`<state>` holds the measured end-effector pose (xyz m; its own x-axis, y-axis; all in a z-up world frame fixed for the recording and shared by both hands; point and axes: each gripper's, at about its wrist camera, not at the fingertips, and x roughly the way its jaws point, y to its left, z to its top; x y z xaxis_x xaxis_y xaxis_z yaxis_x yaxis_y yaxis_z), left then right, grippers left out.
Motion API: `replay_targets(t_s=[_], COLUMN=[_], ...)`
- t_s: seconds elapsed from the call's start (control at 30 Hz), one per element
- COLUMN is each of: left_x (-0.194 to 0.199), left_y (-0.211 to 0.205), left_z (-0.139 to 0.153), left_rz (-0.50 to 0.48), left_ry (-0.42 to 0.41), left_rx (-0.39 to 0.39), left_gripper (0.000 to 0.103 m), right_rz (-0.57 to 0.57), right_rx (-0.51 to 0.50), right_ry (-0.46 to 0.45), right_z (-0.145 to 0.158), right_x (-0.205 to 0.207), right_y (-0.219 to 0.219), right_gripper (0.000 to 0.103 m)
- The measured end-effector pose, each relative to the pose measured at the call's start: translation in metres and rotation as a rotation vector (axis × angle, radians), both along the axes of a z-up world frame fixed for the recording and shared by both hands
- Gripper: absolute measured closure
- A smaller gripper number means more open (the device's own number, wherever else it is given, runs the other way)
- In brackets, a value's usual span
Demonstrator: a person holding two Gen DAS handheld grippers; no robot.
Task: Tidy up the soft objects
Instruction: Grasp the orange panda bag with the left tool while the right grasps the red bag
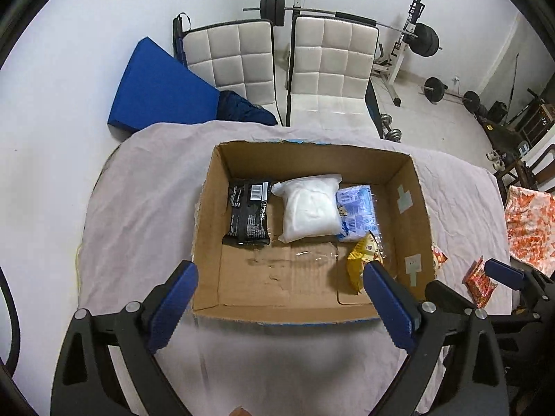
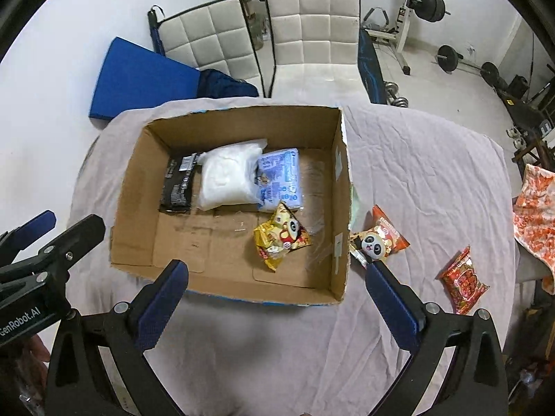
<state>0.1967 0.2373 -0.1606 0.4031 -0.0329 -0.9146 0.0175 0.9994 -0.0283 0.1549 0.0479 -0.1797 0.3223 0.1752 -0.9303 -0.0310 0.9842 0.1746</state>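
Observation:
An open cardboard box (image 1: 409, 208) (image 2: 131, 187) stands on the cloth-covered table. Inside lie a black packet (image 1: 248, 213) (image 2: 178, 182), a white soft bag (image 1: 308, 208) (image 2: 229, 176), a blue-and-white pack (image 1: 357, 211) (image 2: 281, 176) and a yellow snack packet (image 1: 360, 260) (image 2: 281, 237). To the right of the box on the cloth lie a panda snack packet (image 2: 380, 237) and a red packet (image 1: 480, 282) (image 2: 463, 282). My left gripper (image 1: 277, 306) is open and empty above the box's near edge. My right gripper (image 2: 277, 303) is open and empty above the box's near right corner.
Two white padded chairs (image 1: 329, 66) (image 2: 312, 31) stand behind the table, with a blue mat (image 1: 156, 86) (image 2: 138, 79) to their left. Weights and a barbell rack (image 1: 416, 41) stand at the back right. An orange patterned cloth (image 1: 530, 222) (image 2: 534, 208) lies at the right.

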Motion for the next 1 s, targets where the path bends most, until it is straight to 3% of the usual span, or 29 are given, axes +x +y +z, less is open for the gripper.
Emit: replay_targets(t_s=[0.2, 0.33, 0.47, 0.63, 0.77, 0.87, 1.0], left_x=[-0.011, -0.013, -0.011, 0.011, 0.047, 0.070, 0.088], left_y=[-0.008, -0.021, -0.056, -0.154, -0.250, -0.303, -0.347], left_z=[0.011, 0.018, 0.026, 0.021, -0.026, -0.079, -0.154], left_rz=[0.012, 0.019, -0.016, -0.212, -0.421, -0.528, -0.626], left_ry=[-0.017, -0.018, -0.022, -0.008, 0.099, 0.204, 0.362], left_rx=[0.002, -0.014, -0.037, -0.008, 0.140, 0.256, 0.393], left_gripper=[0.005, 0.005, 0.005, 0.005, 0.005, 0.005, 0.005], right_rz=[0.010, -0.028, -0.121, -0.214, -0.233, -0.138, 0.047], right_rx=[0.045, 0.093, 0.081, -0.018, -0.037, -0.052, -0.145], right_ry=[-0.011, 0.008, 0.041, 0.152, 0.259, 0.325, 0.400], right_z=[0.007, 0.007, -0.007, -0.050, -0.096, -0.133, -0.187], right_x=[-0.007, -0.008, -0.014, -0.018, -0.018, -0.013, -0.003], right_y=[-0.011, -0.046, -0.124, -0.230, -0.302, -0.326, -0.321], right_gripper=[0.000, 0.000, 0.000, 0.000, 0.000, 0.000, 0.000])
